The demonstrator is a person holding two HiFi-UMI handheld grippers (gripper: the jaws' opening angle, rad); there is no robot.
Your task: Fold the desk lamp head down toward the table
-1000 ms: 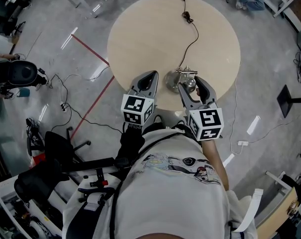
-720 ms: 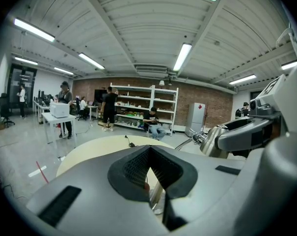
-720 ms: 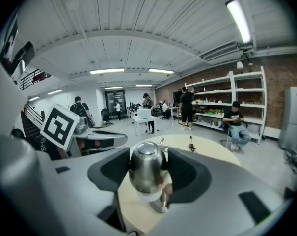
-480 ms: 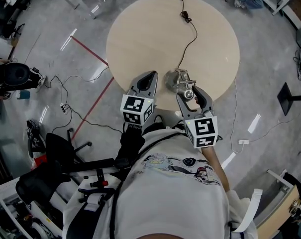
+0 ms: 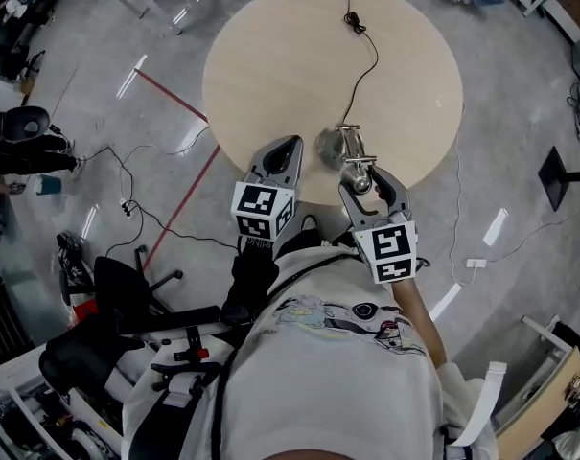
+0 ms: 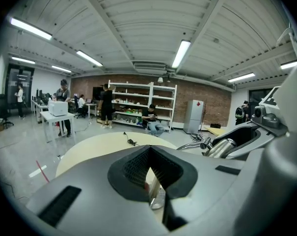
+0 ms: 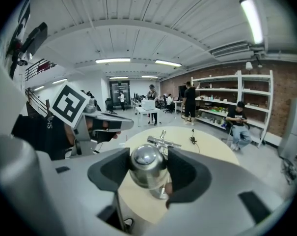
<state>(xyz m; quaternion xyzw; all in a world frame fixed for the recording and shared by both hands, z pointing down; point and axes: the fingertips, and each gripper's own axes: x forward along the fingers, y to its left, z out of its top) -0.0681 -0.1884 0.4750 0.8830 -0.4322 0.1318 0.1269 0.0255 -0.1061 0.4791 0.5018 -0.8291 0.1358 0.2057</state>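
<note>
A chrome desk lamp stands near the front edge of the round beige table [image 5: 270, 56]. Its round base [image 5: 330, 149] rests on the tabletop, and its jointed arm [image 5: 351, 132] rises beside it. My right gripper [image 5: 365, 176] is shut on the shiny lamp head [image 5: 364, 172], which shows as a chrome ball [image 7: 147, 165] between the dark pads, above the lamp base [image 7: 160, 193]. My left gripper [image 5: 284, 153] hovers just left of the base, shut and holding nothing. In the left gripper view [image 6: 150, 173] the lamp head [image 6: 219, 147] appears at the right.
The lamp's black cord [image 5: 367, 70] runs across the table to its far edge. Cables, a red tape line [image 5: 174, 103], a black office chair [image 5: 127, 286] and a stand foot [image 5: 561, 178] lie on the floor around. People and shelves [image 7: 227, 107] fill the background.
My right gripper has shifted slightly left and forward, and its jaws now sit closed round the lamp head. The left gripper has stayed where it was.
</note>
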